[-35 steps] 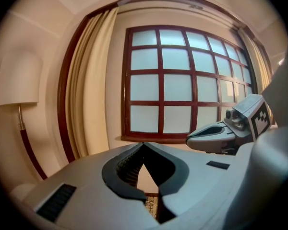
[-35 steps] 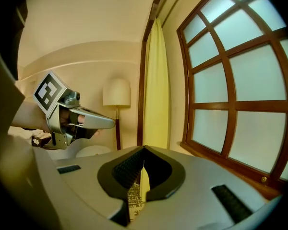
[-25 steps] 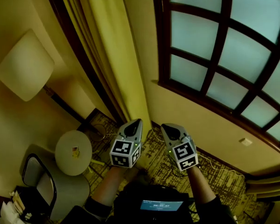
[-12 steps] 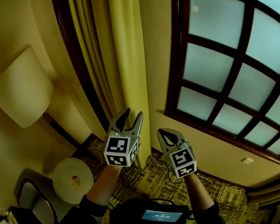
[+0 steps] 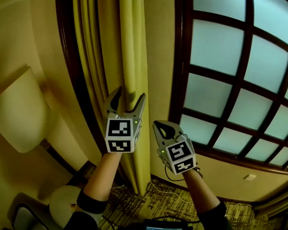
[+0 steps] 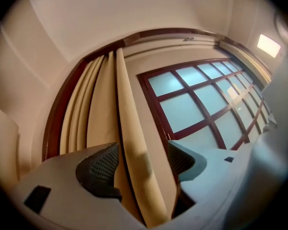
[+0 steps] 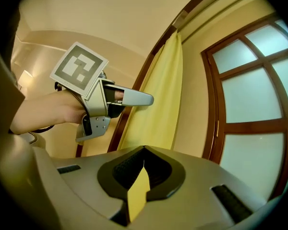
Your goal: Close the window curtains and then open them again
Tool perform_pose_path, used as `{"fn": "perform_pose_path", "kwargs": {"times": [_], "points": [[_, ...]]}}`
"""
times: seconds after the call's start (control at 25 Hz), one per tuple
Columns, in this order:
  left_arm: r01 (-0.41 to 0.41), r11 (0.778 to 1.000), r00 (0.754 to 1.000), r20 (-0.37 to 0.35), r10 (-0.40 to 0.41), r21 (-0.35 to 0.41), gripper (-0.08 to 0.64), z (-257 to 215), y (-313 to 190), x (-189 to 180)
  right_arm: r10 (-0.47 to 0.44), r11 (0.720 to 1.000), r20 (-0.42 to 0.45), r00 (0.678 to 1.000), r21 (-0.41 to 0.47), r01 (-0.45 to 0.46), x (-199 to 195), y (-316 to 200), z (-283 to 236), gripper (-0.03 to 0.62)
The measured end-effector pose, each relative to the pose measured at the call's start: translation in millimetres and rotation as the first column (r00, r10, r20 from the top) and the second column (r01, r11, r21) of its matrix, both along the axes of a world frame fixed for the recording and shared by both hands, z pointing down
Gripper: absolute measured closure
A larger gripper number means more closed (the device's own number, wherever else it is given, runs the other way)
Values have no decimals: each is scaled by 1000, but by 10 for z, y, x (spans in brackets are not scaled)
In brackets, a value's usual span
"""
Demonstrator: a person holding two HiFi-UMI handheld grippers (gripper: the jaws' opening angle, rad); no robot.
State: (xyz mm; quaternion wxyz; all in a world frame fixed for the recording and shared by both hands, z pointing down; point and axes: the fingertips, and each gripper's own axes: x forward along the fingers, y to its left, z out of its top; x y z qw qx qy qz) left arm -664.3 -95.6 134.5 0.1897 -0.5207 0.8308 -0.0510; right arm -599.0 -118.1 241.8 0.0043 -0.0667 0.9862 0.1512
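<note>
A yellow curtain hangs gathered in folds left of the dark-framed window. My left gripper is raised in front of the curtain's right edge, and its jaws have just been opening. In the left gripper view a curtain fold runs between the open pads of the left gripper, and neither pad presses on it. My right gripper is lower and to the right, shut on nothing. In the right gripper view its jaws meet, with the curtain and the left gripper beyond.
A dark wooden frame borders the curtain's left side. A pale lampshade stands at the left, with a small round table and a chair below. Patterned carpet and a cable lie along the wall under the window.
Both grippers have risen from near the floor to curtain height. The left gripper's jaws went from shut to wide open around the curtain's edge. The right stayed shut.
</note>
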Motion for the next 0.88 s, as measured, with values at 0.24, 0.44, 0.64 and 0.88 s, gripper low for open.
{"fn": "perform_pose_path", "kwargs": {"times": [0.24, 0.44, 0.64, 0.88], "points": [[-17, 999, 1000, 15, 18, -31, 239, -199, -316, -144, 42, 999, 31, 999, 24, -43, -193, -151, -377, 580], [-13, 999, 999, 28, 14, -44, 239, -306, -491, -286, 61, 997, 34, 998, 43, -62, -297, -244, -549, 580], [-11, 1000, 999, 35, 11, -4, 469, -366, -489, -387, 81, 996, 30, 996, 34, -82, -345, -365, -538, 578], [-51, 999, 997, 50, 51, 13, 560, -386, -532, -326, 94, 995, 23, 995, 23, -94, -344, -429, -490, 578]]}}
